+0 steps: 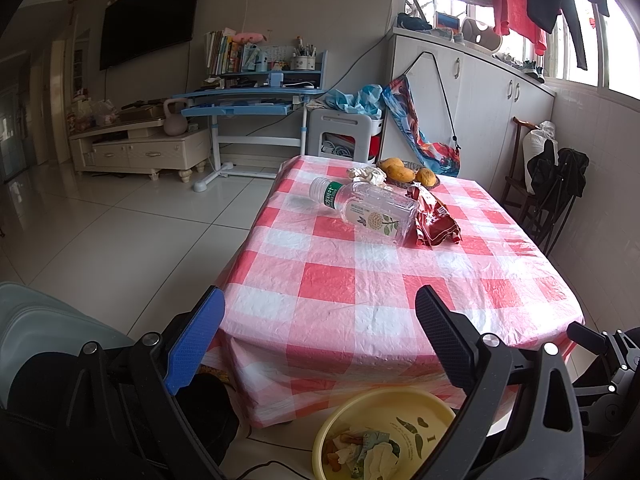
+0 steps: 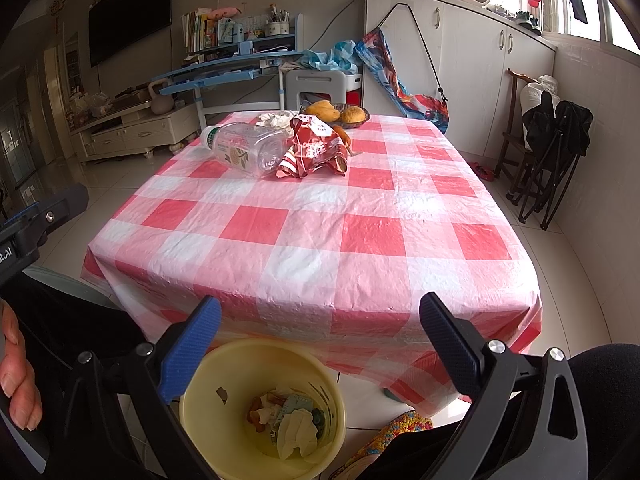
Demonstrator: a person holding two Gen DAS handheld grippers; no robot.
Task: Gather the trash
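Fingers apart; green-labelled bottle, red wrapper.

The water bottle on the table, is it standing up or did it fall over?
Fallen over. The water bottle lies on its side on the checked tablecloth, its cap end pointing left, touching the red snack bag.

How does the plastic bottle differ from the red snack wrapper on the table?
The plastic bottle is clear and rigid, lying on its side with its cap on; the red snack wrapper is opaque, crumpled and torn open. Both lie touching on the checked tablecloth, not yet binned.
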